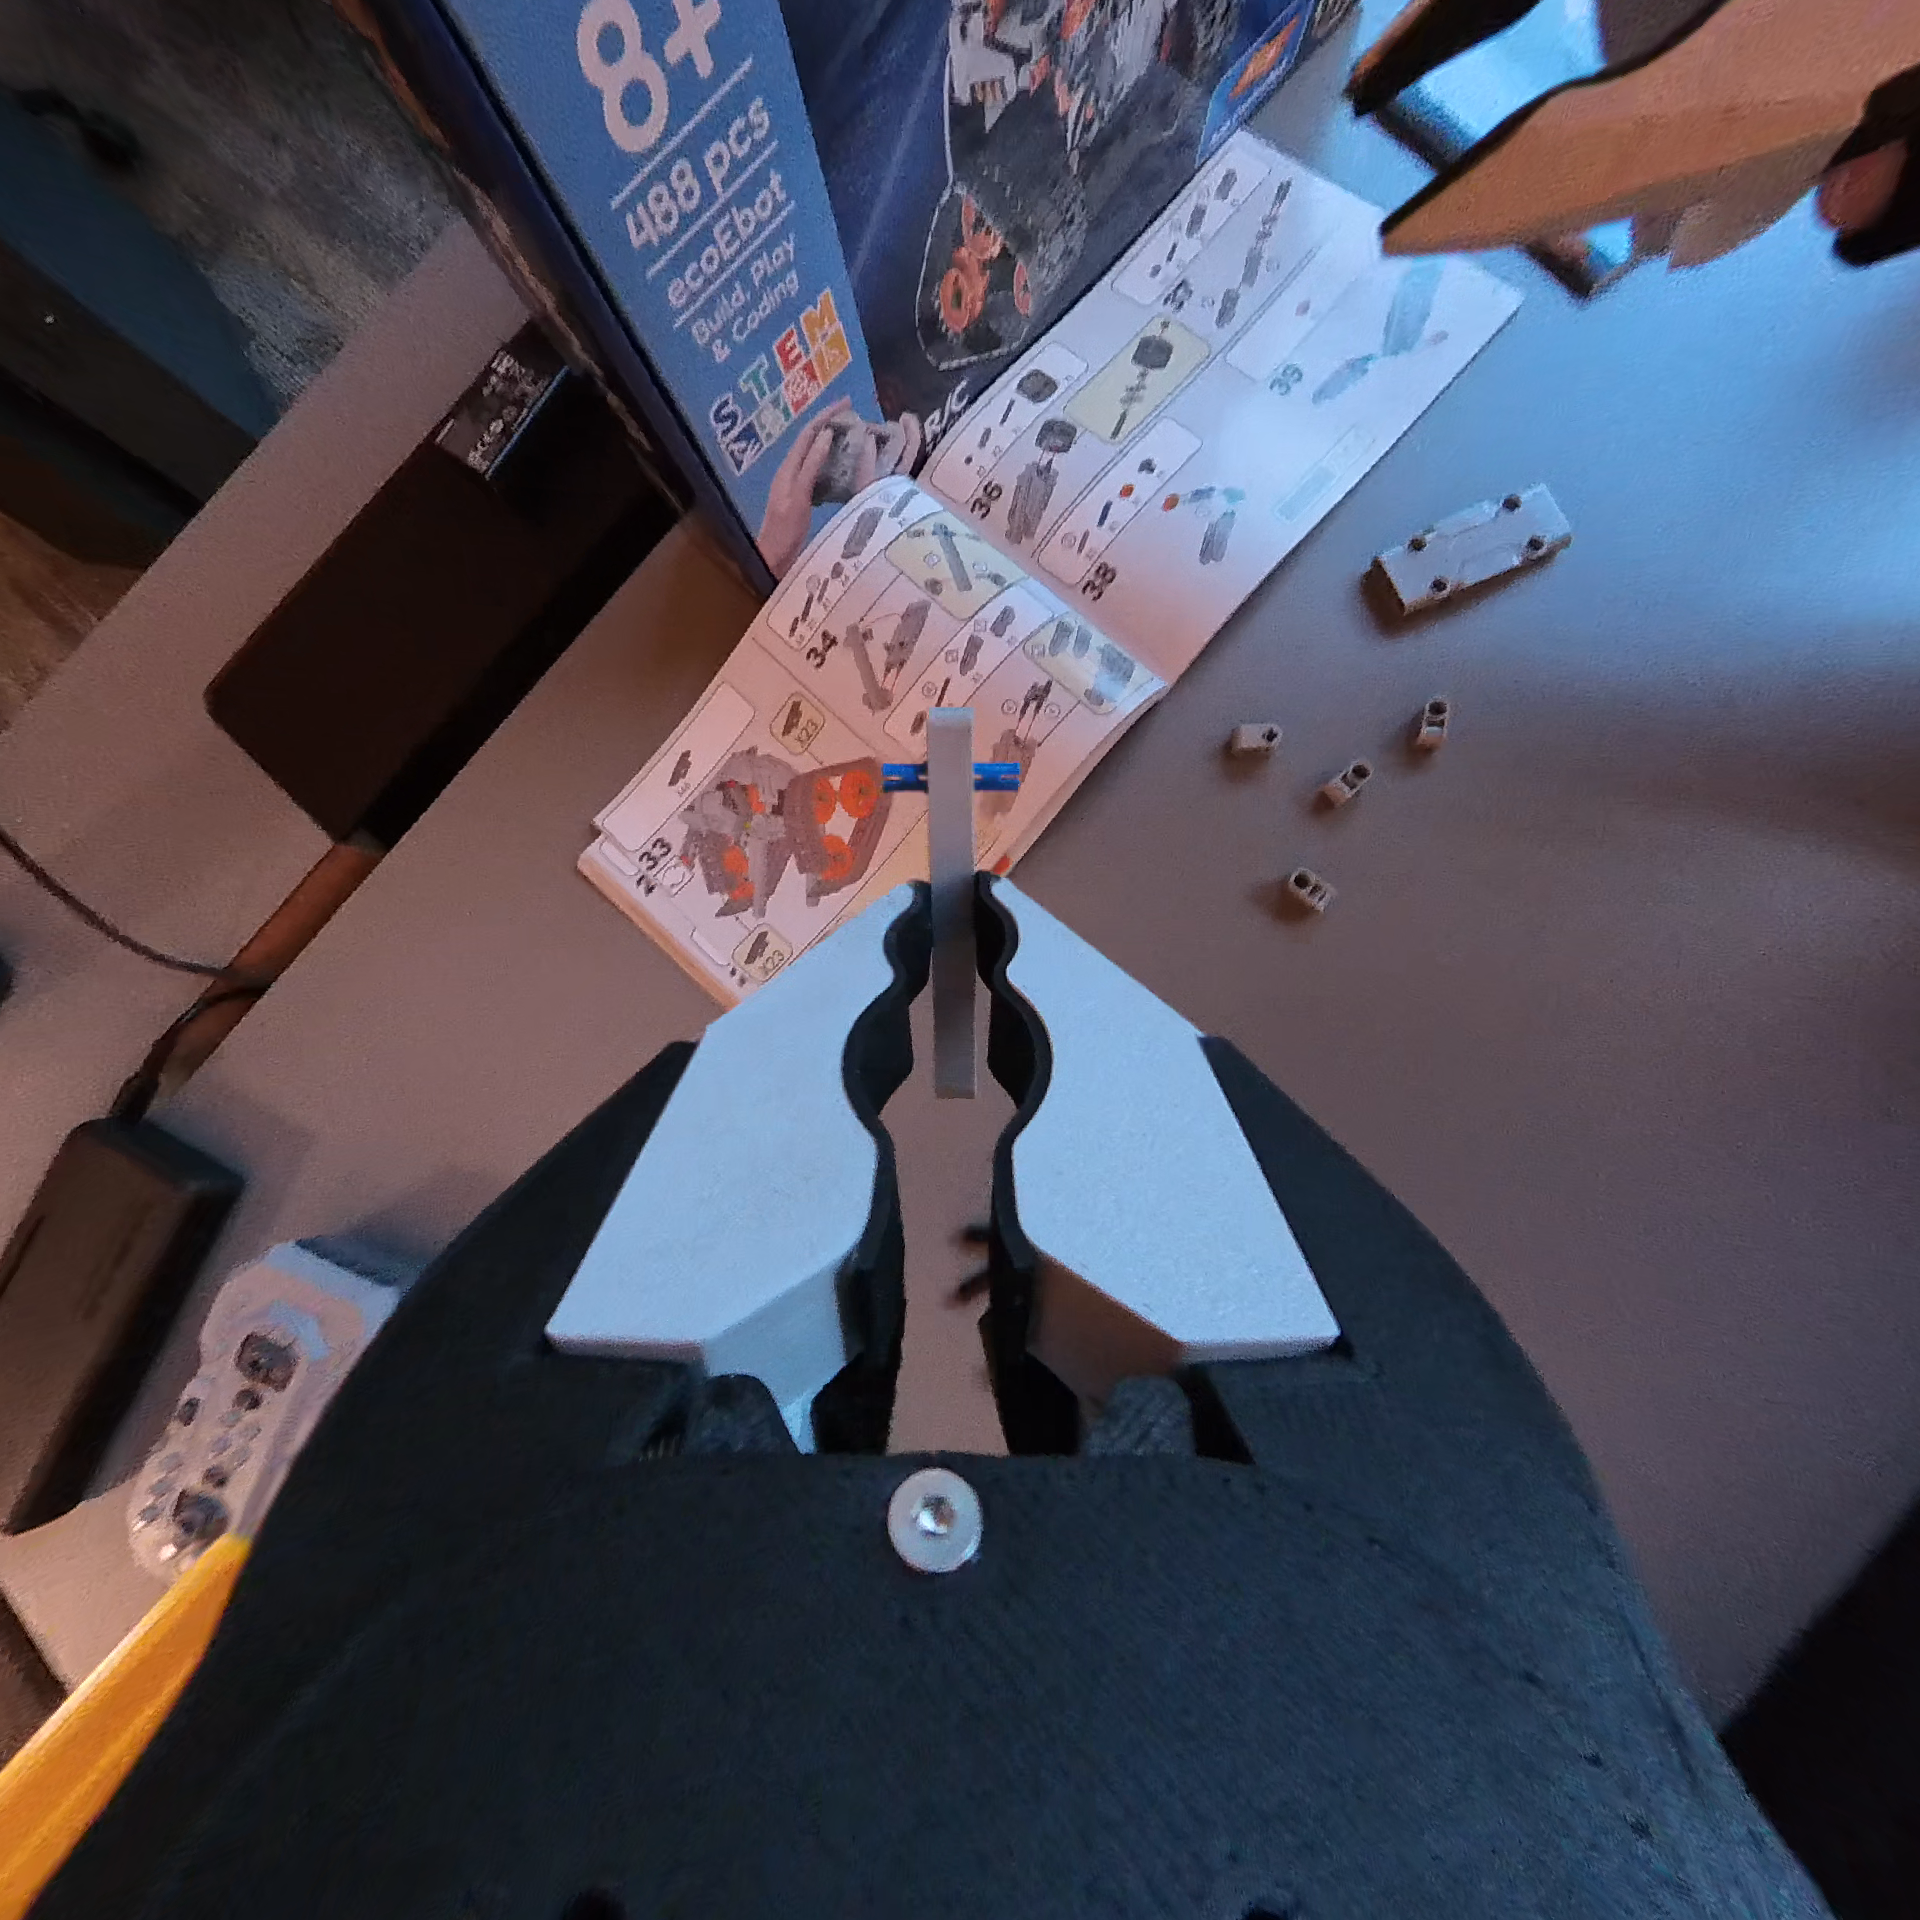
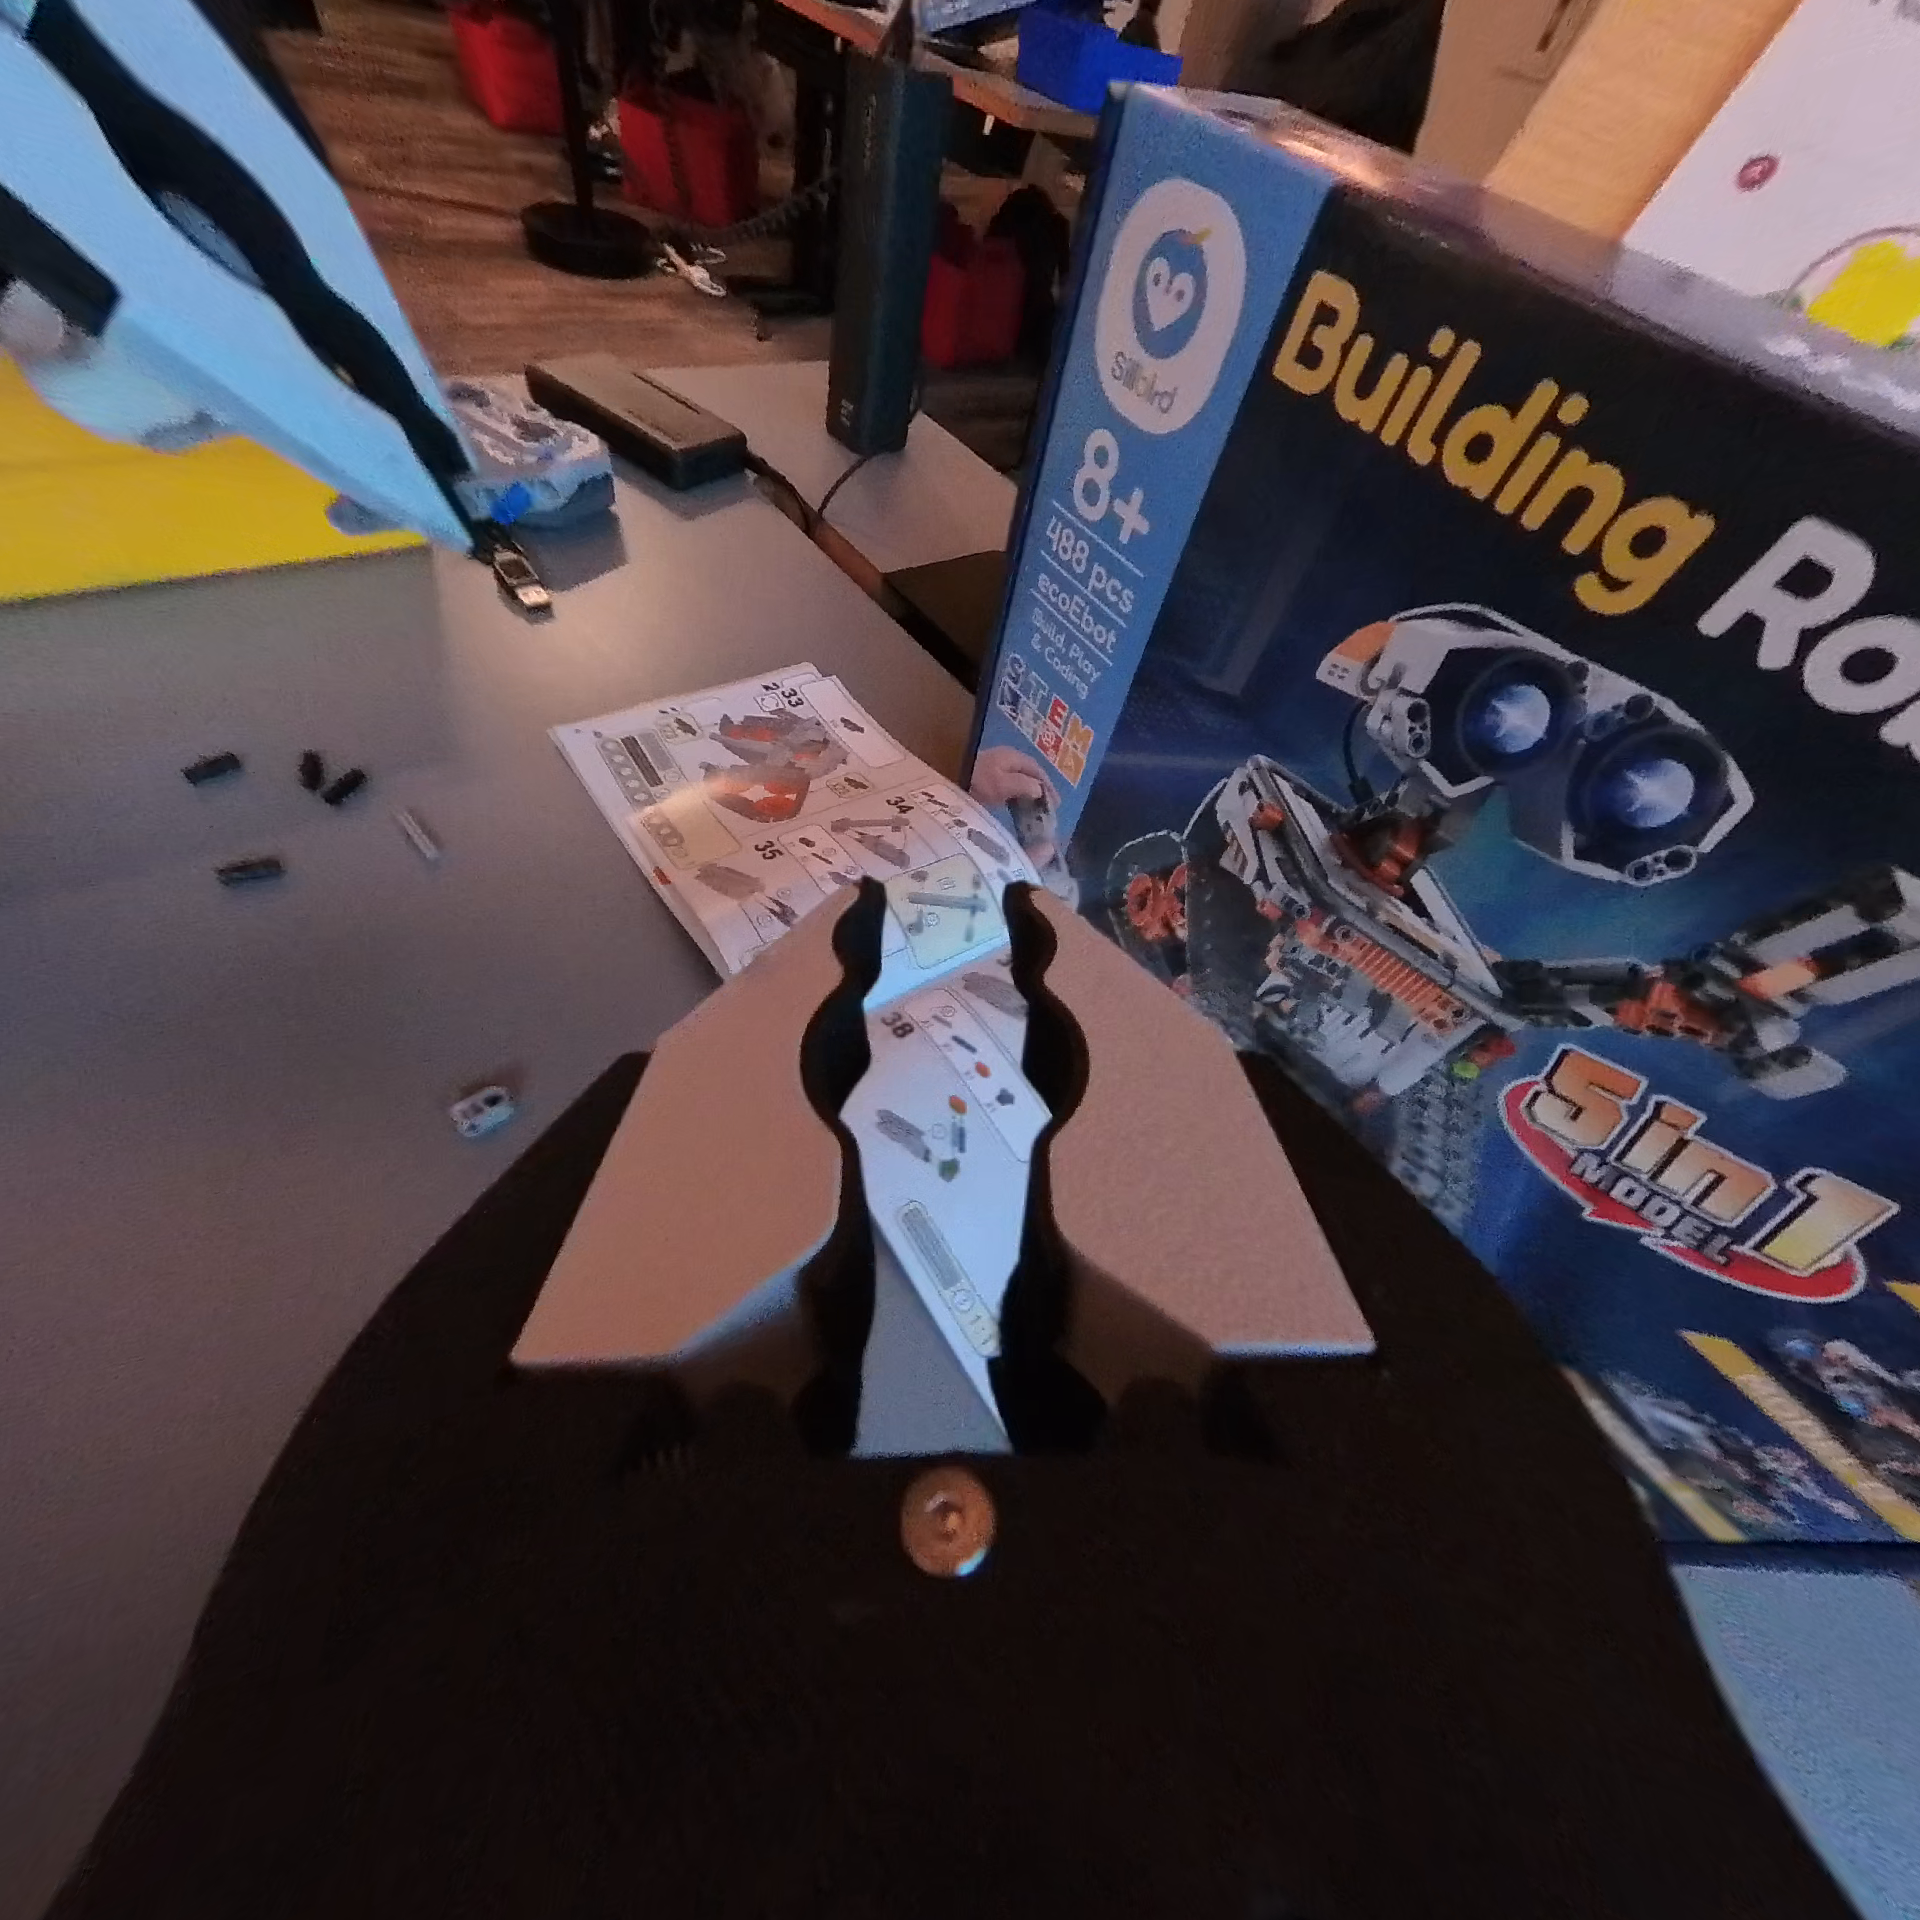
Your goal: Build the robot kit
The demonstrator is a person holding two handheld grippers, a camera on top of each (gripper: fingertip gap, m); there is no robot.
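My left gripper (image 1: 951, 888) is shut on a flat grey beam (image 1: 953, 831) that stands upright between its fingertips, held above the table. A blue pin (image 1: 997, 774) sticks through the beam near its top. My right gripper (image 2: 940, 894) is open and empty, hovering over an open instruction booklet (image 2: 727, 790). The booklet also shows in the left wrist view (image 1: 1039, 582). The left gripper shows at the top left of the right wrist view (image 2: 208, 260). The right gripper shows at the top right of the left wrist view (image 1: 1558, 156).
A large blue toy box (image 2: 1507, 831) stands upright behind the booklet. On the grey table (image 2: 208, 1039) lie several small grey connectors (image 1: 1348, 784), a longer grey part (image 1: 1470, 556), black pins (image 2: 332, 779) and a small grey piece (image 2: 483, 1107). A remote controller (image 1: 239, 1423) and a black power adapter (image 1: 94, 1278) lie at the left. The gap from one gripper's tips to the other's is roughly 15 cm. Left tips and right tips are each some 15 cm from the small grey piece (image 2: 483, 1107). My left wrist view (image 1: 1308, 885) looks at it from another angle.
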